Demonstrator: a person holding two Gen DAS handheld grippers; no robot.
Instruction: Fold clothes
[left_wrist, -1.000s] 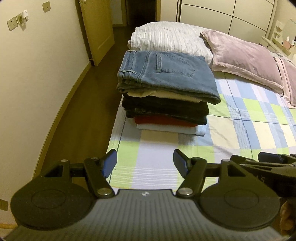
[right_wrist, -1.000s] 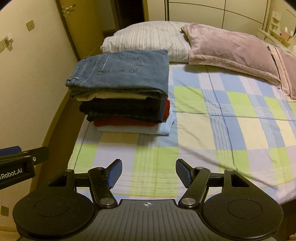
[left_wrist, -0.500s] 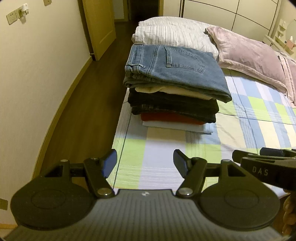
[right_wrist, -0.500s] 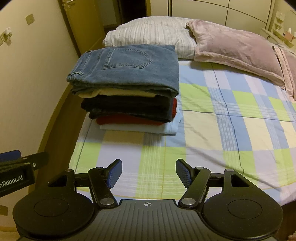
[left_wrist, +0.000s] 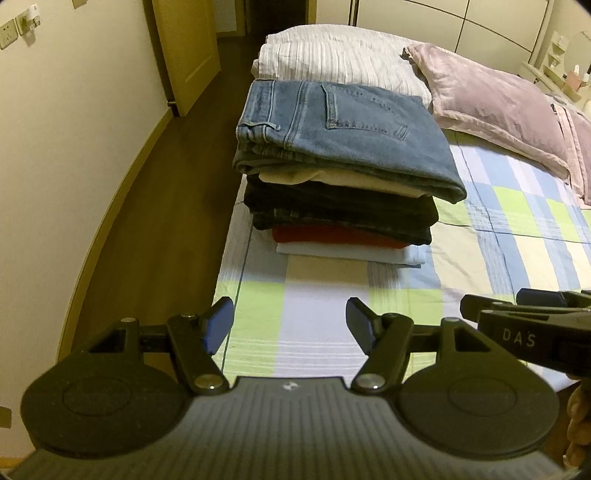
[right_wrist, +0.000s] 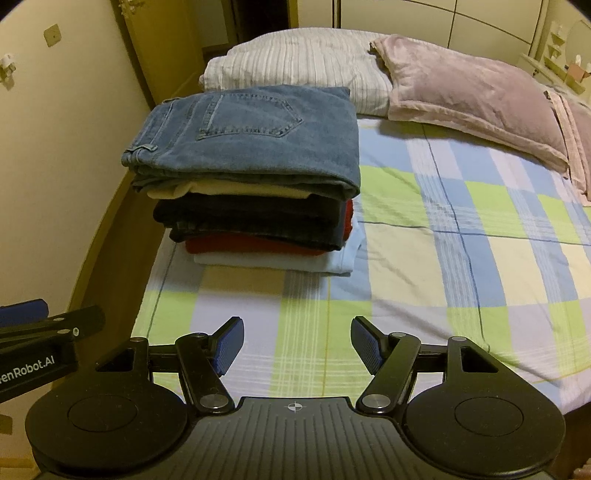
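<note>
Readable text: "DAS" on the right hand-held gripper (left_wrist: 524, 334) at lower right of the left wrist view, "enRobot.AI" on the left hand-held gripper (right_wrist: 35, 365) at lower left of the right wrist view. Both have jaws wide apart, empty. The folded clothes stack (left_wrist: 343, 173), jeans (right_wrist: 251, 140) on top, sits on the bed (right_wrist: 461, 258) at upper centre-left, larger and nearer than a second ago.

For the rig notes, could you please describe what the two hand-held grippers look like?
Both are matte black. The left hand-held gripper and the right hand-held gripper each have two angled fingers with blue ribbed pads, silver pivot screws, two round discs at the base and a ribbed grey body with a small crosshair mark. White lettering shows on their sides: "DAS" on the right one, "enRobot.AI" on the left.
</note>
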